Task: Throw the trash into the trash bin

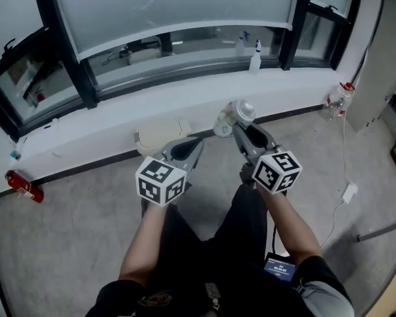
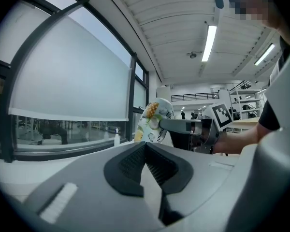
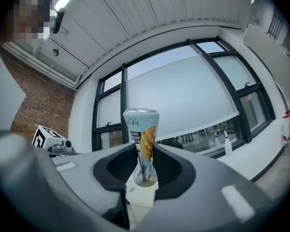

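Observation:
My right gripper (image 1: 241, 128) is shut on a crushed printed drink cup (image 1: 233, 117), held out in front of me at waist height. In the right gripper view the cup (image 3: 143, 144) stands upright, pinched thin at its waist between the black pads (image 3: 171, 170) of the right gripper (image 3: 144, 164). My left gripper (image 1: 185, 148) hovers beside it, shut and empty; its pads (image 2: 157, 166) meet at the tip. From the left gripper view the cup (image 2: 153, 121) shows off to the right. A white lidded trash bin (image 1: 160, 135) stands on the floor by the wall, just beyond the left gripper.
A white ledge (image 1: 119, 121) runs under dark-framed windows, with spray bottles (image 1: 255, 56) on the sill. A red fire extinguisher (image 1: 23, 185) lies at the left. A plastic bottle (image 1: 336, 104) stands at the right, near a cable with a plug (image 1: 349, 191) on the grey floor.

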Demonstrator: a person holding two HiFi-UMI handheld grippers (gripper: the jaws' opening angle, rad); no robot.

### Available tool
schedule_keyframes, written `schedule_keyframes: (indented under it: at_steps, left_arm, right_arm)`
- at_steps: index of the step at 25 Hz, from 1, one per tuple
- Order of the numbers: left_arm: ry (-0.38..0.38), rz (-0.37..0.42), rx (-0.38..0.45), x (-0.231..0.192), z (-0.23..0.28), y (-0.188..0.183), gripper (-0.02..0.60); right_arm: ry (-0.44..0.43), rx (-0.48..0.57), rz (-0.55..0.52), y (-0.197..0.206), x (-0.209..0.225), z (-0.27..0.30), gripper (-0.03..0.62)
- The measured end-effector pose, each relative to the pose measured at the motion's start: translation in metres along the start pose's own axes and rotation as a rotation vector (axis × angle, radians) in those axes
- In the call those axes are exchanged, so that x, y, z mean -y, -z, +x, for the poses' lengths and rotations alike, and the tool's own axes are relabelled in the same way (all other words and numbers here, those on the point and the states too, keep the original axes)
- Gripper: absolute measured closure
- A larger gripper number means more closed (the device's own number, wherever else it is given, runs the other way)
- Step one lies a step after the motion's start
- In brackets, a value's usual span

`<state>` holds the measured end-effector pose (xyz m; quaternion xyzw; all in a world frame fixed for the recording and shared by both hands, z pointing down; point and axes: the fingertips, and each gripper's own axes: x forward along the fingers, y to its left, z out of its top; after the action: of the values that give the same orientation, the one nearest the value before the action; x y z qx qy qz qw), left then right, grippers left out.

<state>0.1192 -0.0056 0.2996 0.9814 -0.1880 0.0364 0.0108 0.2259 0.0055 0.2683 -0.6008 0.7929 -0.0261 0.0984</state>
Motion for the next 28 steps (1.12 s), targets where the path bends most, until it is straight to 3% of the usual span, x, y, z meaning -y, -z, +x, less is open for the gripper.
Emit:
schedule_keyframes:
  at_steps: [11,19,28]
  left_arm:
    - [-0.148,-0.015,-0.041,-0.067,-0.083,0.021,0.574]
    - [-0.231,-0.040,-0.069,-0.088,-0.120,0.033,0.574]
    - [-0.284,-0.043,-0.082,-0.097,-0.116,0.038,0.574]
  right_arm:
    - [-0.154,-0.051,0.056,0.042,-0.077,0.071,0.496]
    - [-0.242,-0.087,0.064,0.057,-0.111,0.096,0.495]
    - [-0.277,-0.092,0.098,0.070,-0.106,0.108,0.496]
